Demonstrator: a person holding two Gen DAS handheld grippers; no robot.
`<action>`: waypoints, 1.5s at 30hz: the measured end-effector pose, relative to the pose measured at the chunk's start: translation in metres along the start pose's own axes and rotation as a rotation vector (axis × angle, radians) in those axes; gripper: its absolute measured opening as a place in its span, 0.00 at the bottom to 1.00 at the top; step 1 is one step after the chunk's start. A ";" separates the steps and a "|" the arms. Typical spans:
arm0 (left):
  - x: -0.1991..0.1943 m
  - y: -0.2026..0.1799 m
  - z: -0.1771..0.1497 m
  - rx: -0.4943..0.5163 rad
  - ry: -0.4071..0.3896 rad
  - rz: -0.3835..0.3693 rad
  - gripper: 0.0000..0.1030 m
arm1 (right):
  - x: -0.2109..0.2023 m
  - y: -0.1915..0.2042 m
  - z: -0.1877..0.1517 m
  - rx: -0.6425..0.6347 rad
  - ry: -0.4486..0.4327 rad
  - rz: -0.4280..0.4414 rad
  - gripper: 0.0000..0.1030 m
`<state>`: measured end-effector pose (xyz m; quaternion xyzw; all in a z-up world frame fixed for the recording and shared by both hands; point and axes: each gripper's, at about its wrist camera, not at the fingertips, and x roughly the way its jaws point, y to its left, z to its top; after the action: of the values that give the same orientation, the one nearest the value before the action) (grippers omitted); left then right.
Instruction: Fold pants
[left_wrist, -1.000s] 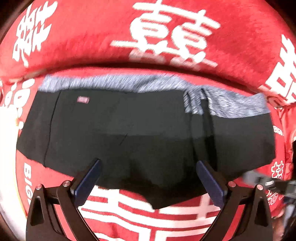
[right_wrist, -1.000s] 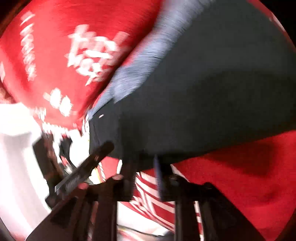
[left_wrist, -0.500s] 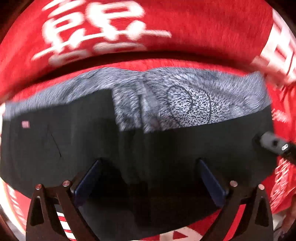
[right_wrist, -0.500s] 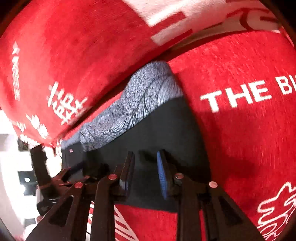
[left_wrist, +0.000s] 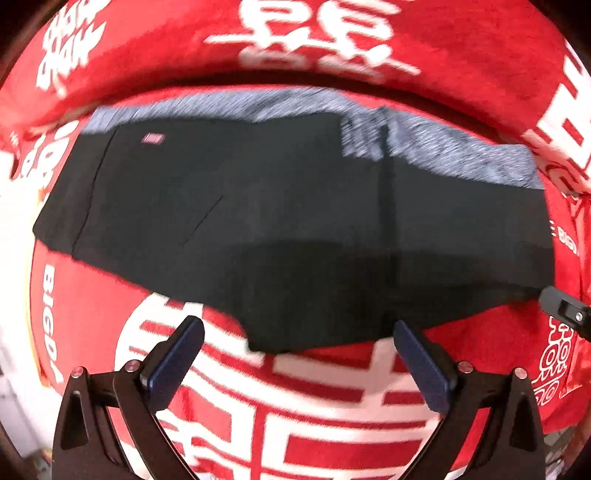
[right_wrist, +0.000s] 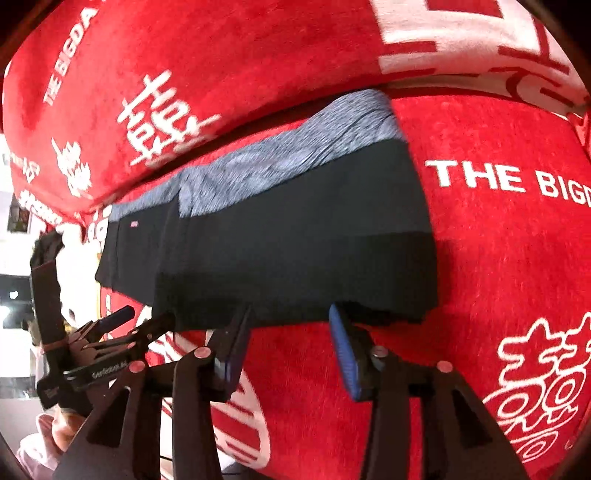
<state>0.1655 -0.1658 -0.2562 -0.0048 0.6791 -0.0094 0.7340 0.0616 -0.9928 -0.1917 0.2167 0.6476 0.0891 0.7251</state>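
**Pants, folded bundle: tools released**

Left tool (left_wrist: 297, 363): spread wide, empty. Right tool (right_wrist: 290, 349): just opened, empty, pads clear of hem. Pants (right_wrist: 295, 236): 12 o'clock of both, flat on red blanket (right_wrist: 480, 258). Advised: square edges, press layers flat before regripping.

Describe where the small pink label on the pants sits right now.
In the left wrist view, the label sits on the pants' upper left, just below the grey waistband.
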 end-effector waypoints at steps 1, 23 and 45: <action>0.000 0.005 -0.002 -0.007 -0.001 0.005 1.00 | -0.001 0.004 -0.003 -0.013 0.008 -0.008 0.46; 0.023 0.173 -0.025 -0.202 0.018 -0.248 1.00 | 0.093 0.149 -0.018 -0.317 0.022 -0.261 0.78; 0.031 0.264 0.006 -0.504 -0.138 -0.392 1.00 | 0.107 0.157 -0.019 -0.361 0.031 -0.292 0.89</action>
<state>0.1753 0.0977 -0.2917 -0.3176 0.5949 0.0184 0.7382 0.0822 -0.8052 -0.2216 -0.0139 0.6568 0.1009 0.7472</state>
